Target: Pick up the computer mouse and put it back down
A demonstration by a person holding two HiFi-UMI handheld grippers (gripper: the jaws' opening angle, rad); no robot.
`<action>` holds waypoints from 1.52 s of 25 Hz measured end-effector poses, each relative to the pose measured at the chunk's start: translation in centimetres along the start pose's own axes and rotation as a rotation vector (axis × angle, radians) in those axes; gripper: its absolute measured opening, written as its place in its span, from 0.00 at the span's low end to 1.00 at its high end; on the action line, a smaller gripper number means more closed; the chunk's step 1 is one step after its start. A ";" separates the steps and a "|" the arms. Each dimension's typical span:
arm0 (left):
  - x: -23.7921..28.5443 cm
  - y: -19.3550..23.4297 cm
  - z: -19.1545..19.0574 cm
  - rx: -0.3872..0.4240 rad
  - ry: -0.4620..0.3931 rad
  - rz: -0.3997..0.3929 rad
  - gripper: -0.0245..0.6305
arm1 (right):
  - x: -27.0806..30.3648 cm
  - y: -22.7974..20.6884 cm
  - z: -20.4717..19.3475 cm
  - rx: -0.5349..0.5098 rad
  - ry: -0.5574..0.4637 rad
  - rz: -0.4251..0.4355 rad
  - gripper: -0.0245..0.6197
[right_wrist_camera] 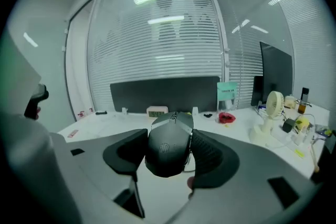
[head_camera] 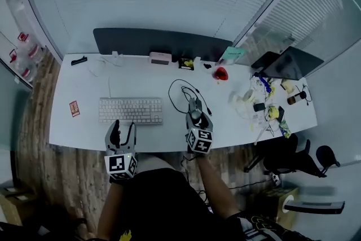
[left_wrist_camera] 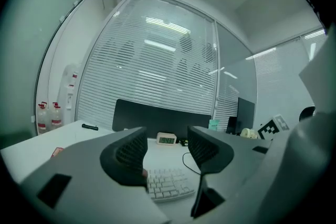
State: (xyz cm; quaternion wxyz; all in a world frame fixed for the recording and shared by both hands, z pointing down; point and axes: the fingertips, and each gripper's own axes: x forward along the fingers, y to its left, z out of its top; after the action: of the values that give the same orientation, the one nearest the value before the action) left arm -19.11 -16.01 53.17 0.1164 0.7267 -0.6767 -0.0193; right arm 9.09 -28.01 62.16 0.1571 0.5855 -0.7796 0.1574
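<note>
Computer mouse (right_wrist_camera: 169, 149) hangs pinched by its sides in the right claw (right_wrist_camera: 170, 156), above the surface (head_camera: 84, 127) right of the keyboard (head_camera: 131, 110), seemingly level for setting down; left claw (left_wrist_camera: 168, 152) gapes empty.

Matt black plastic mouse (right_wrist_camera: 169, 147), smooth white desk (head_camera: 84, 128).

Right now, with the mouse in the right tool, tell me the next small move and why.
Probably lower the right tool straight down, jaws kept closed. Its jaws clamp the mouse, which hangs clear of the desk, with bare surface beneath, right of the keyboard, so putting it back is what remains.
</note>
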 end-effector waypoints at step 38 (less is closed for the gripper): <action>-1.3 -3.1 16.5 0.265 -0.205 -0.106 0.06 | -18.1 5.0 24.3 -0.090 -0.567 0.130 0.48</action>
State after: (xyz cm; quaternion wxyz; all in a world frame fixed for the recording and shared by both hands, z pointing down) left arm -19.22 -16.93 36.35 -0.0512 0.7647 -0.6422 -0.0099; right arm 7.62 -21.49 32.16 -0.0514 0.5474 -0.8344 -0.0376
